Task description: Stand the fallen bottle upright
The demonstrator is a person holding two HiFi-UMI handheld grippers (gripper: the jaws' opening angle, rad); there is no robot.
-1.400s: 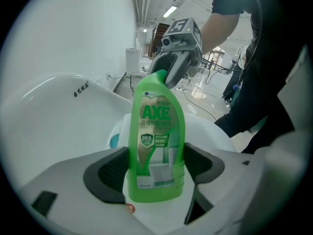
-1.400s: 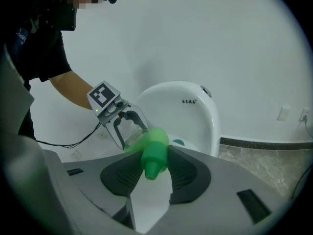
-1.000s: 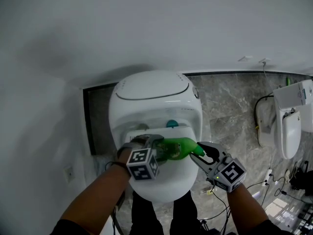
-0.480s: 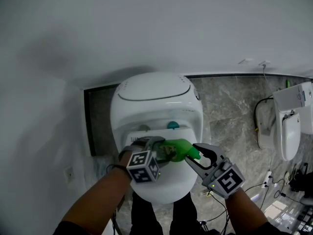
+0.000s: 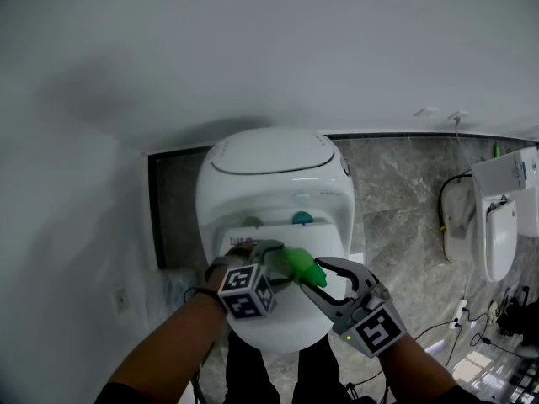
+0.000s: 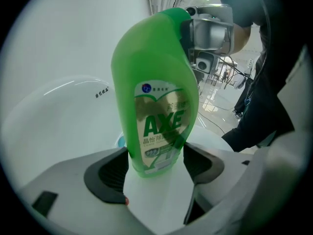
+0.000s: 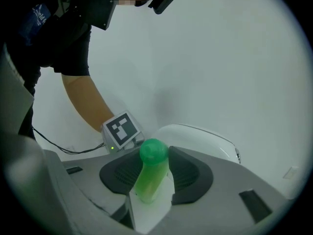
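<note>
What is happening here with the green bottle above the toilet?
A person holds the green bottle with two handheld grippers over a white toilet. The left gripper clasps the bottle's wide lower body, and the right gripper clasps its narrow neck just under the cap. In the head view the bottle leans, cap toward the right gripper, so it is not yet standing upright. Whether its base touches the toilet cannot be told.

Plain white wall (image 5: 253, 49) beyond the right tongs (image 5: 310, 273); grey marble floor (image 5: 396, 183) to their right, a white toilet (image 5: 497, 217) well apart there.
</note>
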